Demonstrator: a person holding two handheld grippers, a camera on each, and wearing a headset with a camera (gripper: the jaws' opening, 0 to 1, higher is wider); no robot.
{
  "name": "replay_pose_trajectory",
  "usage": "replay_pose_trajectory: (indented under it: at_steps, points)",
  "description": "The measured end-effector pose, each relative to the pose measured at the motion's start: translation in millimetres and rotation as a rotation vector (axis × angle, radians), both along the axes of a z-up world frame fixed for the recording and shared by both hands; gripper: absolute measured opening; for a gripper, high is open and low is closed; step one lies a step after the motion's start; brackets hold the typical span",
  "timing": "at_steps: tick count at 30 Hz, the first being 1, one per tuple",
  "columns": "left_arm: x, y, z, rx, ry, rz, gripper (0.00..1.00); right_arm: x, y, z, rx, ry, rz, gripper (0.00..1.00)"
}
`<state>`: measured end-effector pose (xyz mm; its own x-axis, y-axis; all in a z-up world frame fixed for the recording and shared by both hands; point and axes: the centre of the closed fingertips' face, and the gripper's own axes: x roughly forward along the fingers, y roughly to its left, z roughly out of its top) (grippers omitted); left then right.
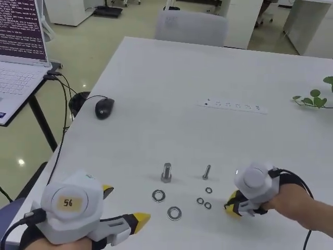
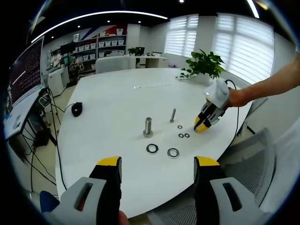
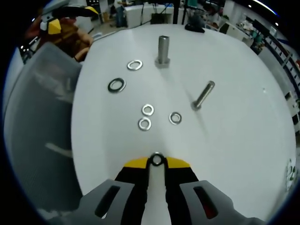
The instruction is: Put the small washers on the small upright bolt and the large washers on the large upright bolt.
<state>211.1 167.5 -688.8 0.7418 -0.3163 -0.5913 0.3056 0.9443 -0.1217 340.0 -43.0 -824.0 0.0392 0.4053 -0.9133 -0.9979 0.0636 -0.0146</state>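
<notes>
Grips a small washer [image 3: 157, 155] between the closed fingers of the right gripper [image 3: 157, 161], plain in the right gripper view, with three small washers [image 3: 148, 109] loose on the tabletop [image 3: 234, 56] near the small bolt [image 3: 203, 95]. Holds the left gripper [image 2: 158, 161] with fingers spread wide at the tabletop's near edge. In the head view, finds two large washers [image 1: 158, 196] flat just before the upright large bolt [image 1: 166, 172].

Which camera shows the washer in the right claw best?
Right gripper view: the small washer sits close up, pinched in the right claw. Head and left gripper views leave it too small to tell.
</notes>
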Motion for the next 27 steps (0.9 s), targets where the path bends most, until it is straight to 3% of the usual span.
replay_pose_trajectory:
  at_steps: [7,12,24,27]
  points:
    - [0.0,4.2,1.5,0.002,-0.004,0.010,0.62,-0.3,-2.1,1.4,0.016,0.005,-0.031,0.13]
    - [-0.5,4.8,1.6,0.001,-0.005,0.012,0.62,6.6,1.0,10.9,0.053,0.004,-0.077,0.13]
    - [-2.0,4.4,1.0,-0.003,-0.005,0.013,0.62,46.0,43.2,59.4,0.127,-0.087,-0.067,0.13]
    - [-2.0,5.2,1.4,-0.007,-0.007,0.017,0.62,55.3,53.4,64.7,0.125,-0.102,-0.047,0.13]
